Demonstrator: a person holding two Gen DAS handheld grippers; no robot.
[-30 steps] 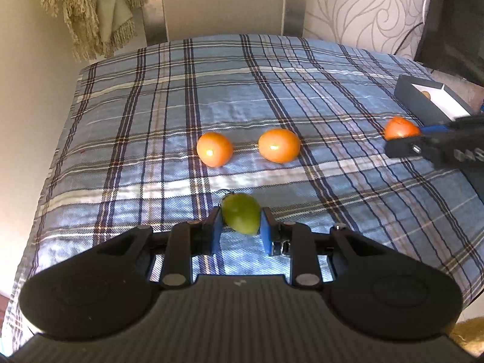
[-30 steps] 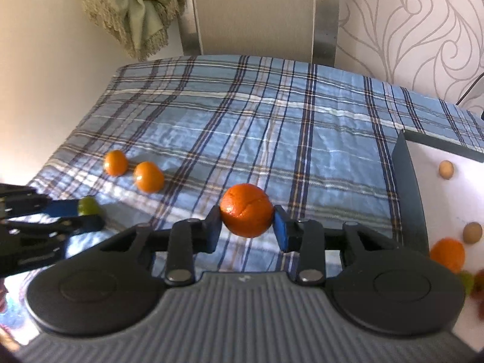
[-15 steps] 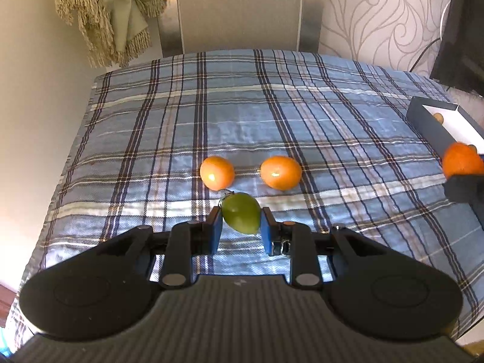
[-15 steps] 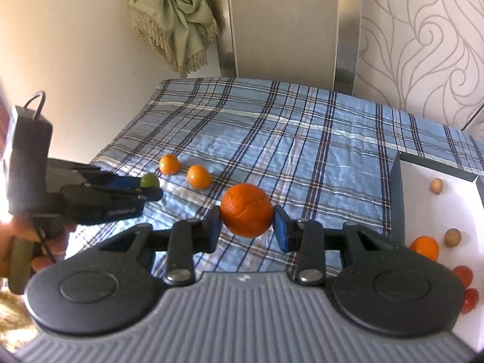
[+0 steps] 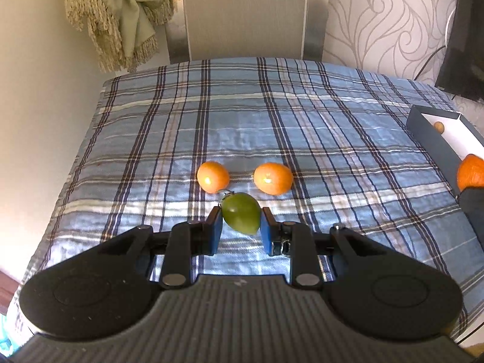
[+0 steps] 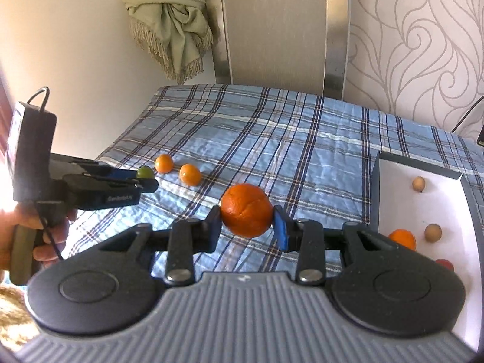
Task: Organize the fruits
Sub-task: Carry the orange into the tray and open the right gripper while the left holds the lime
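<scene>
My left gripper [image 5: 241, 225] is shut on a small green fruit [image 5: 241, 216], held just above the plaid cloth. Two small oranges [image 5: 213, 176] [image 5: 273, 178] lie on the cloth just beyond it. My right gripper [image 6: 247, 223] is shut on a large orange [image 6: 246, 210], raised over the cloth left of a dark box with a white inside [image 6: 393, 193]. The box holds an orange [image 6: 403, 239], two tan balls [image 6: 418, 184] and a red fruit [image 6: 444, 263]. In the right wrist view the left gripper [image 6: 145, 177] and the hand [image 6: 45, 242] holding it show at the left.
The blue plaid cloth [image 5: 272, 127] covers the table, which ends at a cream wall on the left. A chair back [image 5: 246, 15] and a fringed green cloth [image 5: 118, 15] stand behind. A dark object [image 5: 466, 30] sits at the far right.
The right gripper carried the large orange up and rightward toward the box; more of the box's inside now shows. The left gripper kept its hold on the green fruit and tilted slightly.
</scene>
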